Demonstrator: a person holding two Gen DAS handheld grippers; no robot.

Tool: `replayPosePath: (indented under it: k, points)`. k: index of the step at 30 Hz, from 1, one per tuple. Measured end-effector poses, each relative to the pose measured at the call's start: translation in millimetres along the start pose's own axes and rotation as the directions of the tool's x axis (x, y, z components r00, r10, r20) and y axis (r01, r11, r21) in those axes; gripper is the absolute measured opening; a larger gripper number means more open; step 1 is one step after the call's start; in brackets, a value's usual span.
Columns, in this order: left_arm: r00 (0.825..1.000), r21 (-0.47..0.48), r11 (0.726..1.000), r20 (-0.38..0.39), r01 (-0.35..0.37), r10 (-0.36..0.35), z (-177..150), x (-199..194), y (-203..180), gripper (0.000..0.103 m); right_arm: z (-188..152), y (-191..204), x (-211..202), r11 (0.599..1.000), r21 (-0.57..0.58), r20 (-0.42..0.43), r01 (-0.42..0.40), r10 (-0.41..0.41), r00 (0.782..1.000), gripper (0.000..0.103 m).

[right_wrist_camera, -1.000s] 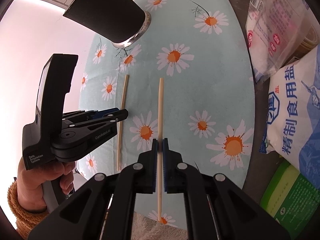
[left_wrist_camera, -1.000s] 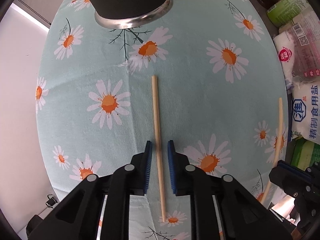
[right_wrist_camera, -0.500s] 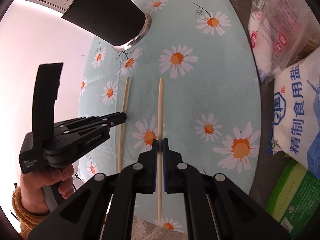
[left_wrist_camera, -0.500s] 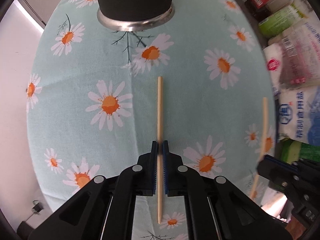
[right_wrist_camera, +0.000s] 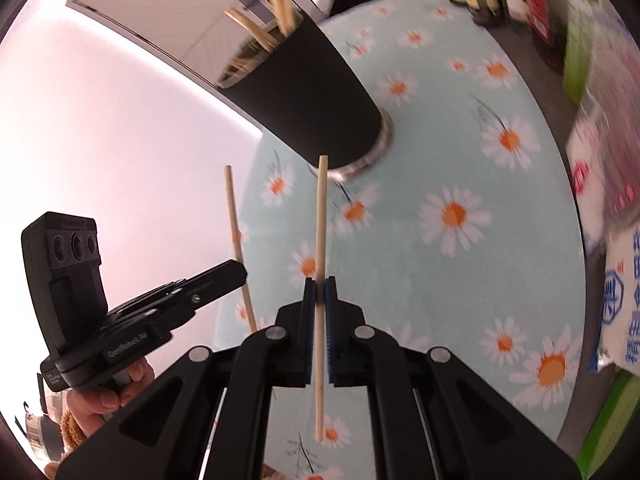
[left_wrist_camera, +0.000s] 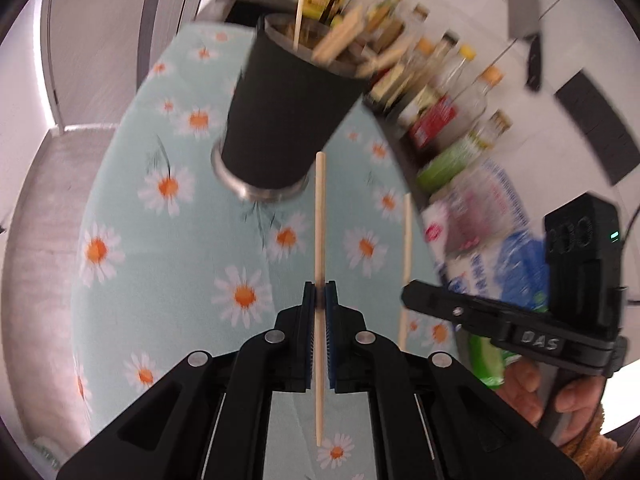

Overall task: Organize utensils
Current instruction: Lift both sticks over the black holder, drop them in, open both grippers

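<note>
My left gripper (left_wrist_camera: 319, 294) is shut on a light wooden chopstick (left_wrist_camera: 320, 220) and holds it lifted above the daisy tablecloth (left_wrist_camera: 168, 280). My right gripper (right_wrist_camera: 319, 292) is shut on a second chopstick (right_wrist_camera: 321, 220), also lifted. Each gripper shows in the other's view: the right one with its chopstick (left_wrist_camera: 407, 248) at the right of the left wrist view, the left one with its chopstick (right_wrist_camera: 236, 232) at the left of the right wrist view. A black utensil cup (left_wrist_camera: 288, 112) with several sticks in it stands ahead of both; it also shows in the right wrist view (right_wrist_camera: 308, 92).
Bottles and sauce packets (left_wrist_camera: 432, 92) line the table's far right side. Bags of salt (right_wrist_camera: 616, 288) and a green packet (right_wrist_camera: 612, 420) lie along the right edge. A cleaver (left_wrist_camera: 528, 48) hangs on the wall behind.
The left gripper closed on its chopstick. Both grippers have lifted their chopsticks off the cloth and tilted up, so the cup's rim and the back wall came into view.
</note>
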State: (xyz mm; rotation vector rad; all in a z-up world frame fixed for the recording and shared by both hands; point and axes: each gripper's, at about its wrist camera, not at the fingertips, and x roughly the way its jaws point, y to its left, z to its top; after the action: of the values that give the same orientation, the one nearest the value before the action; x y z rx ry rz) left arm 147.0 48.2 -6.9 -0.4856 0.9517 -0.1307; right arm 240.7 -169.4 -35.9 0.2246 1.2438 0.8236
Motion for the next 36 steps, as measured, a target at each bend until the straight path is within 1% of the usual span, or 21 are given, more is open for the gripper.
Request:
replayPosePath:
  k: [2, 4, 8, 9, 11, 12, 14, 16, 18, 20, 22, 24, 25, 26, 27, 29, 30, 31, 32, 34, 36]
  points:
    - [0.996, 0.035, 0.999, 0.081, 0.025, -0.028, 13, -19, -3, 0.004, 7, 15, -5, 0.999, -0.053, 0.056, 0.002, 0.001, 0.998, 0.006]
    - [0.988, 0.065, 0.997, 0.147, 0.045, -0.054, 23, -34, -3, 0.004, 14, 29, -9, 0.996, -0.094, 0.100, 0.008, 0.001, 0.995, 0.006]
    - [0.965, 0.113, 0.993, 0.256, 0.035, -0.063, 44, -54, -8, 0.004, 34, 54, -21, 0.987, -0.158, 0.196, -0.006, 0.037, 0.980, 0.006]
    - [0.958, 0.123, 0.992, 0.281, 0.030, -0.063, 50, -58, -11, 0.004, 40, 60, -25, 0.985, -0.175, 0.223, -0.004, 0.044, 0.974, 0.006]
    - [0.937, 0.148, 0.988, 0.338, 0.036, -0.085, 60, -70, -16, 0.004, 50, 70, -35, 0.977, -0.213, 0.276, 0.003, 0.057, 0.959, 0.006]
    - [0.928, 0.161, 0.987, 0.363, 0.028, -0.085, 65, -73, -19, 0.004, 57, 77, -40, 0.972, -0.235, 0.304, 0.017, 0.057, 0.951, 0.006]
    - [0.906, 0.191, 0.981, 0.413, 0.013, -0.093, 79, -82, -27, 0.004, 70, 87, -47, 0.965, -0.258, 0.351, 0.046, 0.050, 0.935, 0.006]
    - [0.880, 0.219, 0.976, 0.466, -0.018, -0.089, 90, -90, -36, 0.004, 83, 95, -56, 0.957, -0.283, 0.402, 0.062, 0.060, 0.914, 0.006]
    - [0.855, 0.226, 0.974, 0.510, -0.023, -0.098, 100, -94, -40, 0.004, 96, 101, -64, 0.952, -0.298, 0.453, 0.075, 0.072, 0.888, 0.006]
    - [0.821, 0.229, 0.973, 0.562, -0.040, -0.098, 112, -97, -43, 0.004, 104, 104, -70, 0.946, -0.312, 0.502, 0.086, 0.087, 0.860, 0.006]
    - [0.791, 0.231, 0.972, 0.603, -0.047, -0.105, 122, -97, -44, 0.004, 115, 105, -72, 0.941, -0.323, 0.535, 0.101, 0.093, 0.840, 0.006]
    - [0.768, 0.228, 0.973, 0.630, -0.045, -0.112, 131, -94, -44, 0.004, 123, 103, -73, 0.935, -0.339, 0.569, 0.103, 0.117, 0.814, 0.006]
    - [0.754, 0.230, 0.972, 0.646, -0.044, -0.118, 136, -91, -43, 0.004, 126, 101, -72, 0.933, -0.345, 0.591, 0.105, 0.129, 0.797, 0.006]
    - [0.741, 0.228, 0.972, 0.662, -0.052, -0.115, 139, -88, -43, 0.004, 130, 98, -72, 0.931, -0.349, 0.607, 0.107, 0.137, 0.783, 0.006]
    - [0.732, 0.225, 0.972, 0.673, -0.062, -0.109, 143, -84, -43, 0.004, 135, 96, -70, 0.930, -0.349, 0.619, 0.115, 0.137, 0.773, 0.006]
    - [0.719, 0.223, 0.972, 0.687, -0.075, -0.102, 147, -74, -42, 0.004, 143, 91, -66, 0.928, -0.346, 0.648, 0.140, 0.129, 0.750, 0.006]
    - [0.712, 0.225, 0.971, 0.695, -0.080, -0.103, 148, -70, -41, 0.004, 145, 88, -63, 0.928, -0.344, 0.653, 0.140, 0.130, 0.746, 0.006]
    - [0.711, 0.229, 0.970, 0.695, -0.082, -0.104, 151, -63, -40, 0.004, 151, 83, -59, 0.931, -0.337, 0.656, 0.142, 0.124, 0.744, 0.006]
    - [0.715, 0.229, 0.970, 0.692, -0.083, -0.103, 153, -57, -38, 0.004, 155, 80, -56, 0.933, -0.332, 0.656, 0.140, 0.122, 0.745, 0.006]
    - [0.716, 0.218, 0.972, 0.693, -0.092, -0.088, 155, -46, -33, 0.004, 161, 73, -48, 0.938, -0.321, 0.653, 0.131, 0.119, 0.748, 0.006]
    - [0.727, 0.202, 0.974, 0.683, -0.100, -0.066, 157, -35, -26, 0.004, 164, 67, -41, 0.945, -0.302, 0.651, 0.129, 0.105, 0.752, 0.006]
